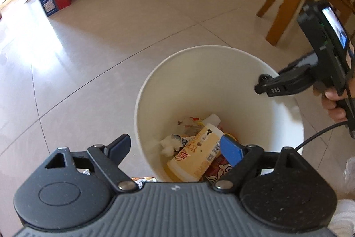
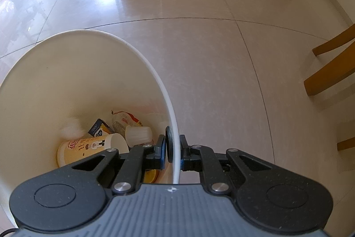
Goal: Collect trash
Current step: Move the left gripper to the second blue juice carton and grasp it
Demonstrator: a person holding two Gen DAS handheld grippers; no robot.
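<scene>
The white bin (image 1: 221,72) stands on the floor (image 1: 111,48), with a cup (image 1: 195,157) and wrappers inside. The right gripper (image 2: 173,152) jaws clamp its rim; the left gripper (image 1: 177,148) jaws are wide, empty.

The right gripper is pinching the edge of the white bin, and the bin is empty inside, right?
Not empty. The right gripper does pinch the white bin rim, but the right wrist view shows trash inside, including a yellow cup.
</scene>
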